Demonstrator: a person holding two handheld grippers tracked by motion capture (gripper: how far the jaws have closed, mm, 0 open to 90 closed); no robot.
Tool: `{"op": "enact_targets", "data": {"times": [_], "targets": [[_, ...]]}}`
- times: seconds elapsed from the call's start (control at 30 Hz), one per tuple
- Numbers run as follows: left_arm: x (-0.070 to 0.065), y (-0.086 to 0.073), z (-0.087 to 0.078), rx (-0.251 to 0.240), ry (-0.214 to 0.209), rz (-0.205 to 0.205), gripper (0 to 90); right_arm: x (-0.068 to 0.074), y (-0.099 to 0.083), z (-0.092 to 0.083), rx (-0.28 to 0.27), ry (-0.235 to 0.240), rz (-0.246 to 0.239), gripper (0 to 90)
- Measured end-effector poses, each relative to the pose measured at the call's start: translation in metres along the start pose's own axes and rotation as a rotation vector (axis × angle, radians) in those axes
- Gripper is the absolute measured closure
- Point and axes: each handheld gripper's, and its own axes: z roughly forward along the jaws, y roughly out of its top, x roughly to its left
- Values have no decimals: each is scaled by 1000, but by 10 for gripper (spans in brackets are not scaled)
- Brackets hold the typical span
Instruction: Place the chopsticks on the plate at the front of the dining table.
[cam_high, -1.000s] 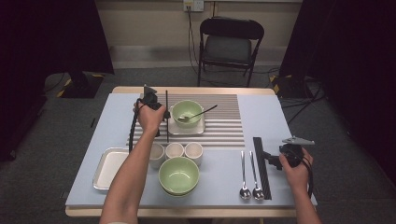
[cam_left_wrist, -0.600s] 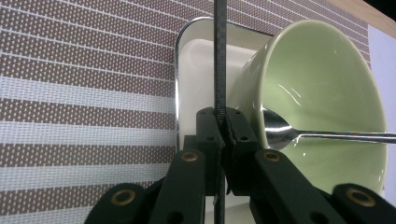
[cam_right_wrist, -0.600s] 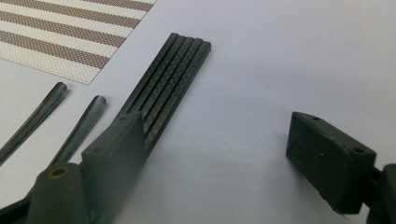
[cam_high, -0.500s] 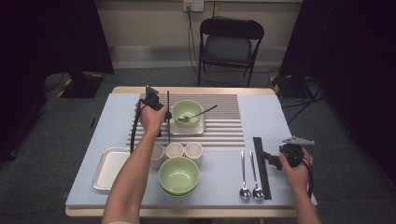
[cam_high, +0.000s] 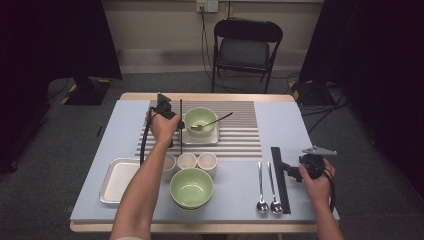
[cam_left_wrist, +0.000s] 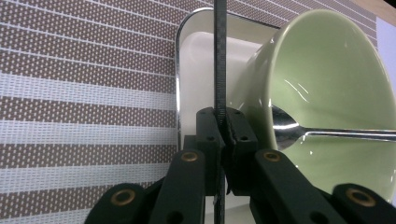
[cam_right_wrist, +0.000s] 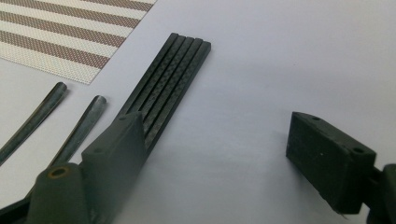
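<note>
Left of the small green bowl (cam_high: 201, 119), on the striped placemat (cam_high: 240, 131), my left gripper (cam_left_wrist: 220, 126) has its jaws clamped on a single black chopstick (cam_left_wrist: 220, 56). Against the frames from a second ago almost nothing has changed: the chopstick has kept its line just beside the bowl's left side and the hand has kept still. I read that as a pause at the end of a placing move, with the stick lined up but not yet let go. Whether its tip already rests on the mat I cannot tell.

The bowl sits on a small white square tray (cam_high: 214, 138), with a metal spoon (cam_high: 216, 121) leaning in it, handle pointing right. The tray's rim lies very near the chopstick, and I judge it the main thing in the way if the stick is to lie flat.

Nearer me than the bowl stand three small white cups (cam_high: 188, 161), a larger green bowl (cam_high: 191, 187) and, to their left, a bare metal tray (cam_high: 117, 179).

Well to the bowl's right and nearer me, my right gripper (cam_right_wrist: 217, 135) rests low over the blue table (cam_high: 285, 117), jaws wide apart and holding nothing. A bundle of four more black chopsticks (cam_right_wrist: 173, 79) lies by its left jaw, with two spoons (cam_high: 267, 187) just beyond them.
</note>
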Motion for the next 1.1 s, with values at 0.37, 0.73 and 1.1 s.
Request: {"op": "enact_targets", "data": {"times": [0.37, 0.73, 1.1], "targets": [[1, 0, 3, 13, -14, -6, 860, 0, 0, 0, 0, -1, 1, 189], [2, 0, 4, 15, -17, -10, 860, 0, 0, 0, 0, -1, 1, 189], [2, -1, 7, 13, -11, -9, 859, 0, 0, 0, 0, 0, 0, 189]]}}
